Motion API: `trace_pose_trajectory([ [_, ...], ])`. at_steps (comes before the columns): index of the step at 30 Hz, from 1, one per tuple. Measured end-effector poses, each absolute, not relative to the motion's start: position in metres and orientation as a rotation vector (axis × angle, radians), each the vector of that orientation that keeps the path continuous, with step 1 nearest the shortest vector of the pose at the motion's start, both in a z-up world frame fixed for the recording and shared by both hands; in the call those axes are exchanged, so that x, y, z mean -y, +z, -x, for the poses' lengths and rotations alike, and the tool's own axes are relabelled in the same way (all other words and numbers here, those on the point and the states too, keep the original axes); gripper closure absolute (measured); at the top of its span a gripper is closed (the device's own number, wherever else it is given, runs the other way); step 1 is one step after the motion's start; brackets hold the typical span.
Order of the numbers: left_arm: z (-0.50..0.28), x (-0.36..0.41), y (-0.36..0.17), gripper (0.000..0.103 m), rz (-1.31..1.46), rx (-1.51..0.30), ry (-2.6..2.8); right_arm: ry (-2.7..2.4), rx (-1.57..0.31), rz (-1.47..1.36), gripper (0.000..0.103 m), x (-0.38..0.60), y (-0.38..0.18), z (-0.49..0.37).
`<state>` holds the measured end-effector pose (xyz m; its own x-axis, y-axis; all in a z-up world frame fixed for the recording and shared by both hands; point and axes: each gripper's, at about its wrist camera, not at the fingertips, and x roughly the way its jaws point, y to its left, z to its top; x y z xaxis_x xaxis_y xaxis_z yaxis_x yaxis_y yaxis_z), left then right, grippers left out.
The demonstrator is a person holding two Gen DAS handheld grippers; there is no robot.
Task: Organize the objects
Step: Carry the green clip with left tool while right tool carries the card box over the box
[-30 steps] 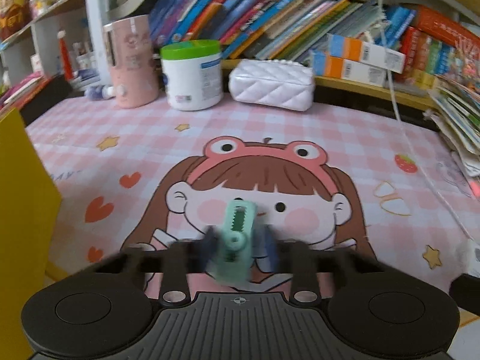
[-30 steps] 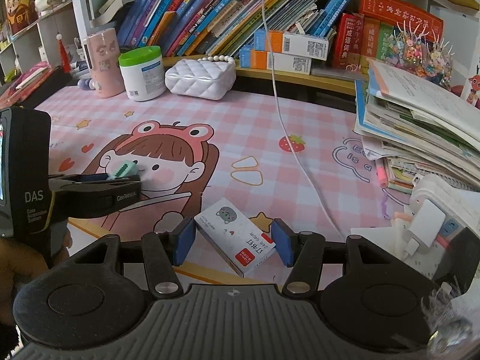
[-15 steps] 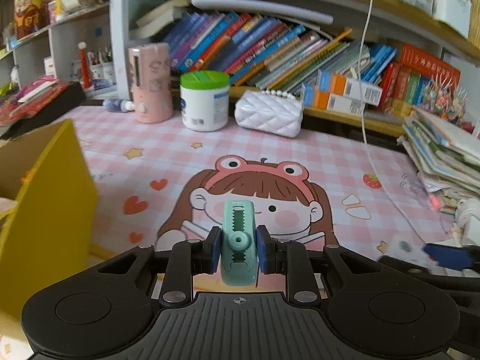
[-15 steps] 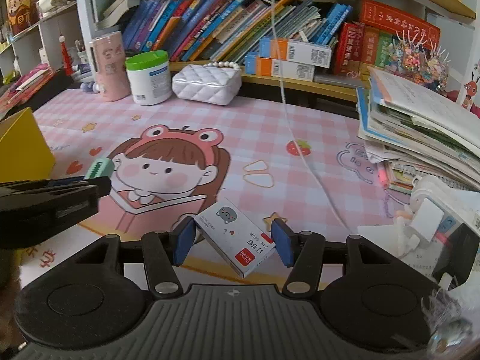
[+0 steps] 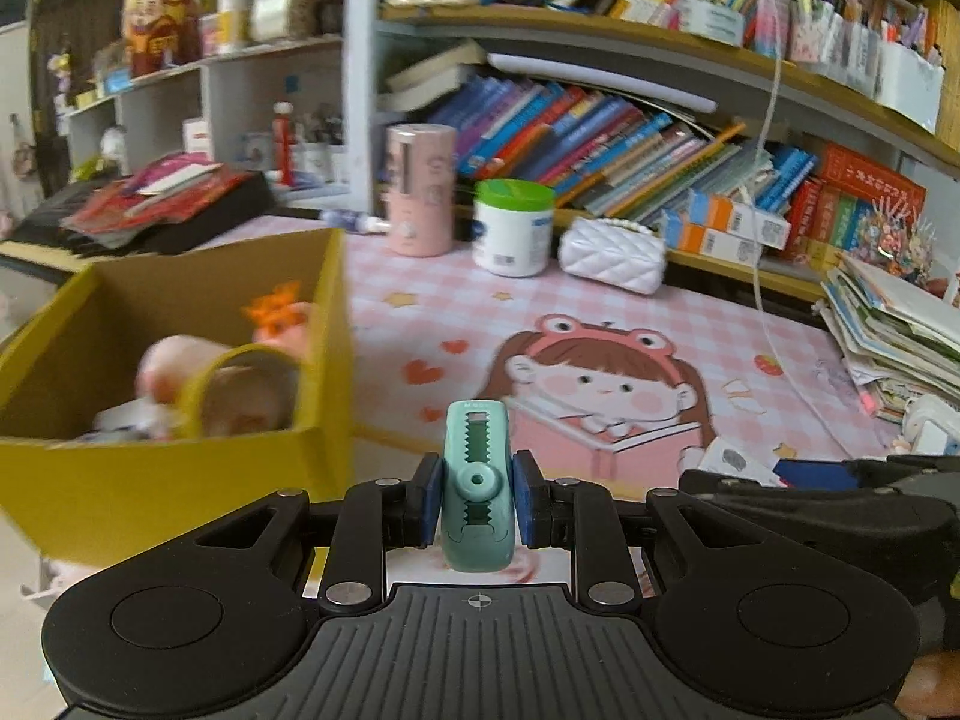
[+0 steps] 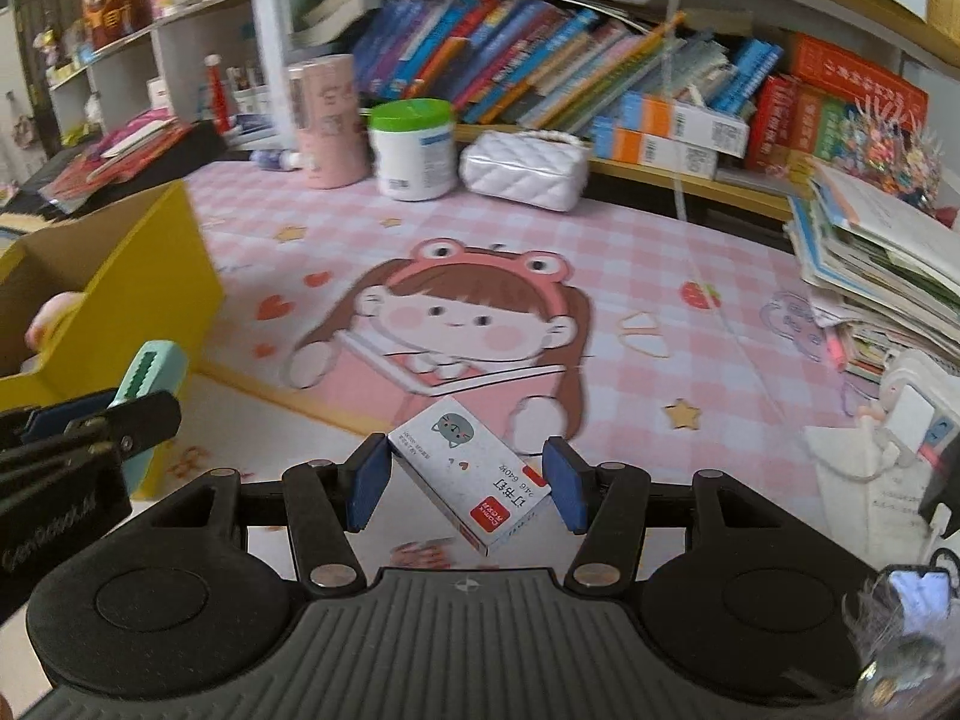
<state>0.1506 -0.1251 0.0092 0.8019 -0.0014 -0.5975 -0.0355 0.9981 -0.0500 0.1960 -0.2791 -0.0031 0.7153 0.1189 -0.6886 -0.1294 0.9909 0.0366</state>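
My left gripper [image 5: 477,495] is shut on a small green correction-tape dispenser [image 5: 477,468] and holds it above the desk, just right of an open yellow cardboard box [image 5: 180,468]. The box holds a tape roll [image 5: 240,390] and pink items. The dispenser also shows in the right wrist view [image 6: 153,381] beside the box [image 6: 150,276]. My right gripper [image 6: 465,483] is shut on a white staple box [image 6: 471,471] with a cat drawing, held tilted above the pink mat [image 6: 600,276].
At the back stand a pink cylinder [image 5: 419,189], a white jar with green lid [image 5: 512,228] and a white quilted purse [image 5: 612,252] under a shelf of books. A stack of papers [image 6: 882,276] and a white charger [image 6: 906,414] sit right. A white cord [image 6: 708,276] hangs down.
My left gripper has swung left and risen, bringing the yellow box's inside into view. My right gripper has kept the staple box and moved up and left a little.
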Motion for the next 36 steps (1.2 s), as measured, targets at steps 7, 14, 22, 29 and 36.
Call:
trace_pose_trajectory([
  [7, -0.106, 0.076, 0.016, 0.08, 0.062, -0.63, 0.105, 0.187, -0.744, 0.055, 0.05, 0.221, 0.006, -0.162],
  [14, -0.065, 0.024, 0.022, 0.08, 0.076, -0.619, 0.179, 0.222, -0.702, 0.095, 0.05, 0.161, 0.02, -0.125],
  [22, -0.026, -0.019, 0.022, 0.08, 0.073, -0.613, 0.198, 0.243, -0.695, 0.11, 0.05, 0.111, 0.022, -0.088],
  [29, -0.001, -0.048, 0.02, 0.08, 0.062, -0.615, 0.201, 0.245, -0.701, 0.105, 0.05, 0.077, 0.018, -0.058],
  [36, 0.018, -0.069, 0.02, 0.08, 0.064, -0.609, 0.199, 0.251, -0.692, 0.11, 0.05, 0.055, 0.019, -0.037],
])
